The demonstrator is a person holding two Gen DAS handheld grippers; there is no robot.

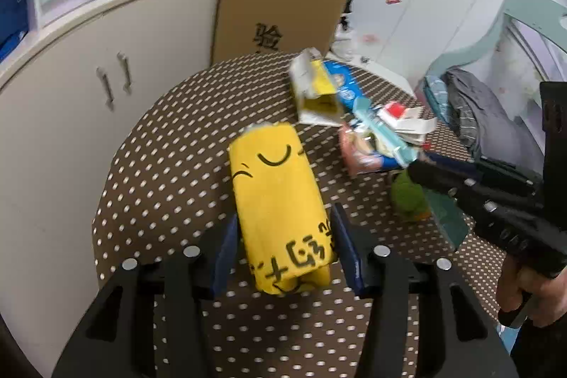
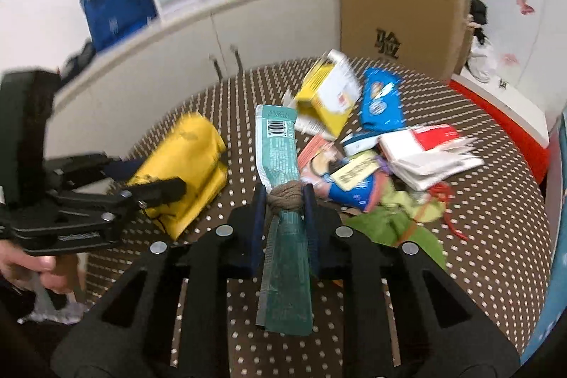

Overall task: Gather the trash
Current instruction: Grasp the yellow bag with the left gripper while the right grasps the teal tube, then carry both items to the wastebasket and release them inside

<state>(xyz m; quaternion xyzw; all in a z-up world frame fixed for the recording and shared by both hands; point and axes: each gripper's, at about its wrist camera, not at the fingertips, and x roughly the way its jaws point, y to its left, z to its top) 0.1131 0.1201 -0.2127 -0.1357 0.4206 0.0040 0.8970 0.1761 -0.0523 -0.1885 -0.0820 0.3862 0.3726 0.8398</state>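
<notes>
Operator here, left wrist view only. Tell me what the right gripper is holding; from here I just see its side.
Observer: The right gripper is shut on a teal wrapper with a knotted band around its middle.
Operator: Report the wrapper's far end.
Observer: It shows a barcode and stands up over the table.
Operator: Now say what lies right of the pile.
Observer: A red strap trails from the green bag; the left wrist view hides it.
Operator: Check my left gripper from your side.
Observer: The left gripper straddles the yellow bag, jaws not closed.
</notes>
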